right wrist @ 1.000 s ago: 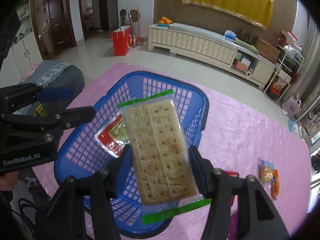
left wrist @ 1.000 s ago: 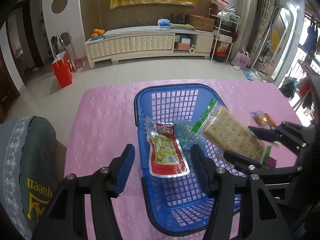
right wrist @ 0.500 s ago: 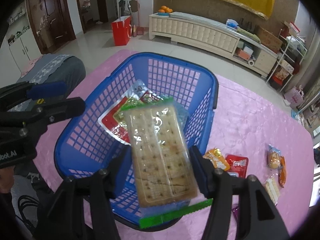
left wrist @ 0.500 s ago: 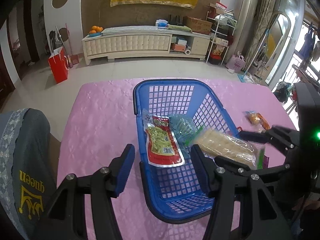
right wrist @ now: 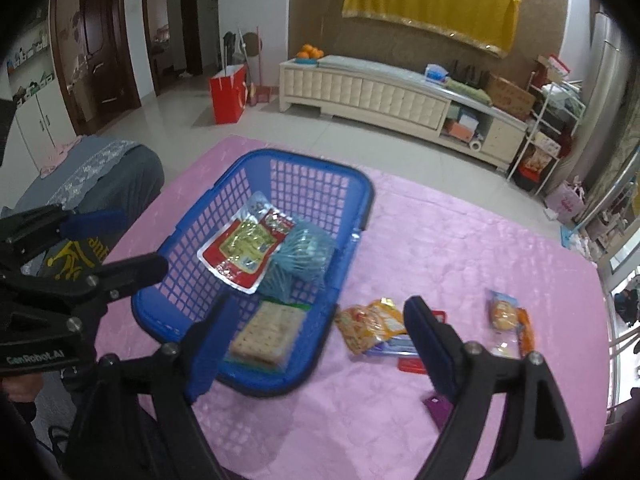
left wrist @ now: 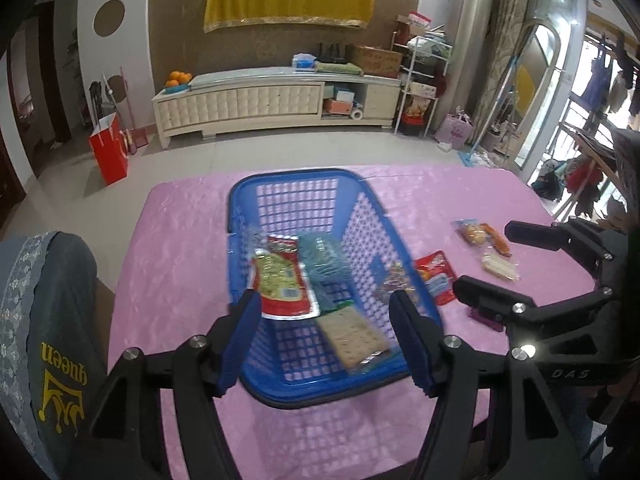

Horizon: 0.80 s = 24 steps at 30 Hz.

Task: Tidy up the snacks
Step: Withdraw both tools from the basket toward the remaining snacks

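Crackers (right wrist: 267, 332) lying in the basket (right wrist: 362, 216), lower centre of frame, right gripper (right wrist: 316, 344) fingers opening and empty above, left gripper (left wrist: 326, 340) opening too, bare; loose snacks (right wrist: 370, 324) waiting on worktop (right wrist: 460, 248).

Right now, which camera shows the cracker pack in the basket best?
The right wrist view: the cracker pack lies unobstructed at the blue basket's near end. The left wrist view shows it blurred, one corner behind a gripper finger.

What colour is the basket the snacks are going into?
Blue, with a lattice of open holes in its walls and floor. The basket shows best in the right wrist view.
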Each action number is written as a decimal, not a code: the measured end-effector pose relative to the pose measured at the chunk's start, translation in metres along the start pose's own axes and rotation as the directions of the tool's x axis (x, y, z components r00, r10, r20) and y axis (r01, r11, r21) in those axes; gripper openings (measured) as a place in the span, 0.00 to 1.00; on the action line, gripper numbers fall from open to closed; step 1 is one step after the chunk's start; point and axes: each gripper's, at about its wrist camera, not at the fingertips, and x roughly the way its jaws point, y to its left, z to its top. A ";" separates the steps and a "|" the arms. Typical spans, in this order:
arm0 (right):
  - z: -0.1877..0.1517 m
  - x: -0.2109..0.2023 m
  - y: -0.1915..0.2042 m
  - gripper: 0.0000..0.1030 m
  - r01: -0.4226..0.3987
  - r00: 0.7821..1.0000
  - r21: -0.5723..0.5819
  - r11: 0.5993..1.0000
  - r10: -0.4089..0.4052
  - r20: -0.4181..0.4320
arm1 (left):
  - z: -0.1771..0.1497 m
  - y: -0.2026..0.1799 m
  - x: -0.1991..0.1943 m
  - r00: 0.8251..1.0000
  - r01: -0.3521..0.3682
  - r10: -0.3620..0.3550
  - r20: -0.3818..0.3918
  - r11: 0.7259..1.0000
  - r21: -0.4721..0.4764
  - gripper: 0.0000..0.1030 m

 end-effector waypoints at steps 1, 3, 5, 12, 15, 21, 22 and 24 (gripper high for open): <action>-0.001 -0.005 -0.004 0.85 0.003 1.000 0.004 1.000 -0.003 0.007 | 0.001 -0.006 -0.002 1.000 0.004 -0.004 0.003 1.000 0.006 0.65; -0.004 -0.016 -0.013 0.85 0.012 1.000 0.014 1.000 -0.012 0.023 | 0.003 -0.021 -0.005 1.000 0.007 -0.007 0.012 1.000 0.025 0.67; -0.009 -0.028 -0.026 0.85 0.022 0.999 0.026 0.999 -0.023 0.033 | 0.004 -0.035 -0.007 1.000 0.012 -0.013 0.014 0.999 0.045 0.67; -0.030 -0.046 -0.065 0.85 0.052 0.998 0.064 0.997 -0.054 0.039 | 0.005 -0.086 -0.002 0.999 0.052 -0.053 0.011 0.994 0.093 0.71; -0.043 -0.049 -0.084 0.85 0.058 0.998 0.070 0.996 -0.060 0.023 | 0.005 -0.106 0.007 0.997 0.076 -0.076 -0.004 0.992 0.101 0.74; -0.064 -0.047 -0.117 0.85 0.062 0.998 0.100 0.993 -0.062 -0.005 | -0.002 -0.143 0.029 0.995 0.098 -0.094 -0.035 0.989 0.107 0.74; -0.068 -0.044 -0.124 0.85 0.061 0.998 0.106 0.992 -0.060 -0.014 | -0.004 -0.148 0.033 0.994 0.100 -0.096 -0.042 0.989 0.105 0.74; -0.077 -0.040 -0.133 0.85 0.059 0.998 0.110 0.992 -0.057 -0.026 | -0.009 -0.158 0.044 0.994 0.099 -0.093 -0.059 0.990 0.099 0.74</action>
